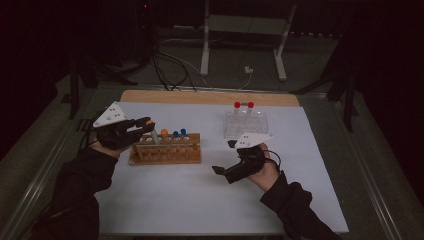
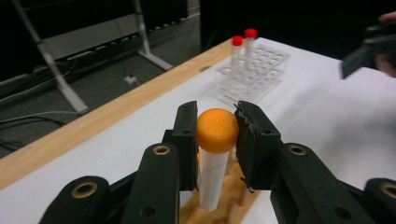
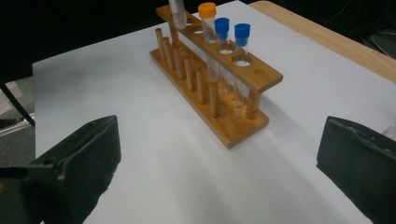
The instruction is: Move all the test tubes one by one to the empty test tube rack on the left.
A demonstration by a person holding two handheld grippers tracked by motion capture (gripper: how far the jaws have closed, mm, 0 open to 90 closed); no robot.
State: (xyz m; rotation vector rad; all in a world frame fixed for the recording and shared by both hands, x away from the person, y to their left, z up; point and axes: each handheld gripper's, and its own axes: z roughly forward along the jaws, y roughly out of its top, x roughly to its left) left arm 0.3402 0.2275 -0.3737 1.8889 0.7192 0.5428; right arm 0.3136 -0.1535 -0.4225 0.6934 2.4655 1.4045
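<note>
My left gripper [image 1: 145,126] is shut on an orange-capped test tube [image 1: 149,123], its pads pressed on the cap [image 2: 217,129]. The clear tube hangs tilted, with its lower end [image 3: 176,11] just above the left end of the wooden rack [image 1: 167,149]. In that rack stand one orange-capped tube [image 3: 207,10] and two blue-capped tubes [image 3: 222,25]. My right gripper [image 1: 224,156] is open wide to the right of the rack, low over the white mat, with nothing between its jaws [image 3: 219,154].
A clear plastic rack [image 1: 245,125] with two red-capped tubes [image 2: 237,40] stands at the back right of the white mat [image 1: 210,195]. The table's wooden far edge [image 1: 210,96] lies behind it. A metal stand and cables [image 1: 170,65] are on the floor beyond.
</note>
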